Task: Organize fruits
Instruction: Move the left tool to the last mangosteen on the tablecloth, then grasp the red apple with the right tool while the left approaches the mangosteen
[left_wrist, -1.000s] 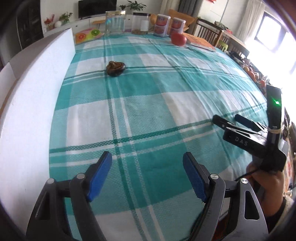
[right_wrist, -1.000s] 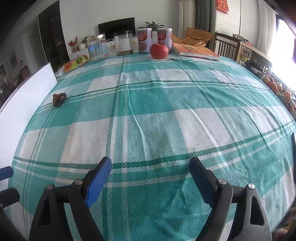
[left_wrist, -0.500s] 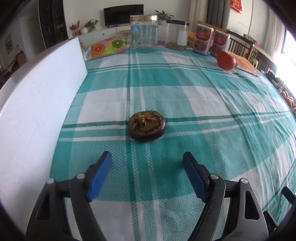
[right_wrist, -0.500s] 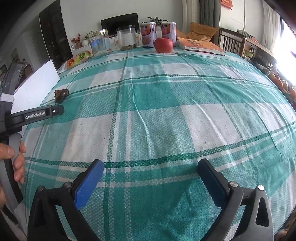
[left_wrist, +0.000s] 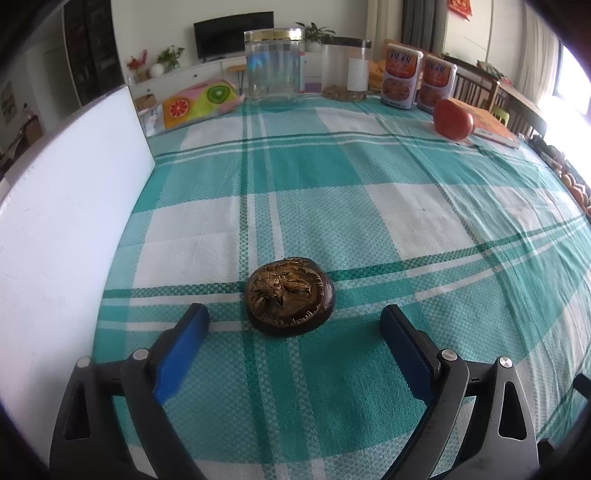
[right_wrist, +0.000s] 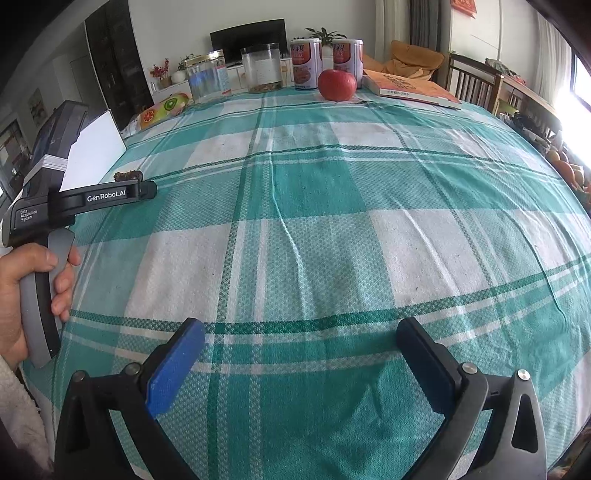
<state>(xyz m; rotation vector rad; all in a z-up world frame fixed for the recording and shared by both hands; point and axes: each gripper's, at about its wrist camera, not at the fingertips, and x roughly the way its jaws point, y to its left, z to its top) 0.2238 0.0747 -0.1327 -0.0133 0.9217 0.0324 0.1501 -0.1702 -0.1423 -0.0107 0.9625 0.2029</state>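
A dark brown, dried, wrinkled fruit lies on the teal plaid tablecloth. My left gripper is open and empty, its blue pads just short of the fruit on either side. In the right wrist view the left gripper is at far left and mostly hides the fruit. A red tomato-like fruit sits at the far right by a book; it also shows in the right wrist view. My right gripper is open and empty above the cloth near the front.
A white board stands along the left edge. At the far edge stand a clear jar with a gold lid, a second clear jar, two printed tins, a fruit-print pouch and an orange book.
My left gripper has swung left and moved forward up to the brown fruit, which now sits just beyond its pads. My right gripper has opened a little wider and edged forward.
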